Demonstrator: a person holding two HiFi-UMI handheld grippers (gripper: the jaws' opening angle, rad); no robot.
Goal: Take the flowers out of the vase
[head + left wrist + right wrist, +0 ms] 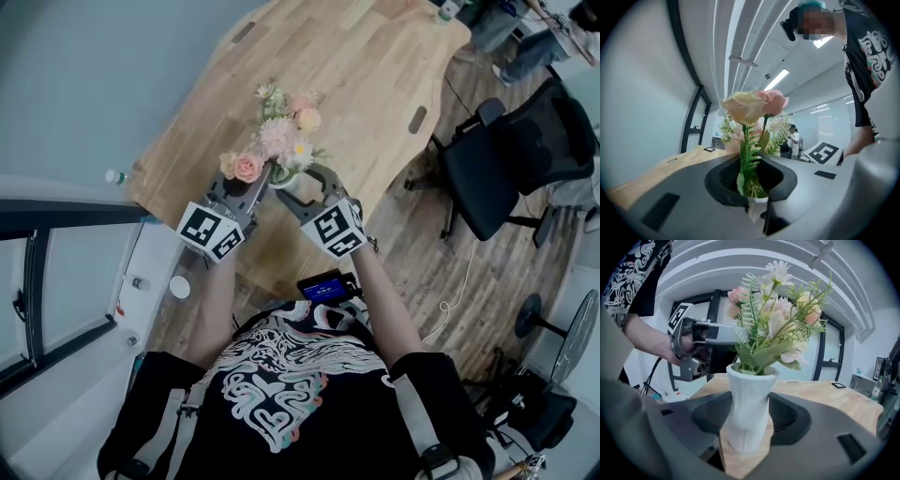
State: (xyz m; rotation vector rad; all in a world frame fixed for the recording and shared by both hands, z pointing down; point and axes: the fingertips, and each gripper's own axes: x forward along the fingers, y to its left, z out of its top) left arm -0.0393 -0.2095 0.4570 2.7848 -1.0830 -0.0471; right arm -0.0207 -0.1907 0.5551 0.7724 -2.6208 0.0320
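Pinching the stems [748, 161] of the pink-and-cream fake flowers [752, 105], still in the ribbed white vase [747, 404] on the wooden table [829, 397], with the left gripper [751, 185], and clamping that vase with the right gripper [747, 423], probably to stop tipping.

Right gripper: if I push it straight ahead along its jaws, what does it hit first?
The white vase. It stands between the right gripper's jaws, so pushing on would probably shove or tip it. The left gripper, holding the flowers, lies beyond.
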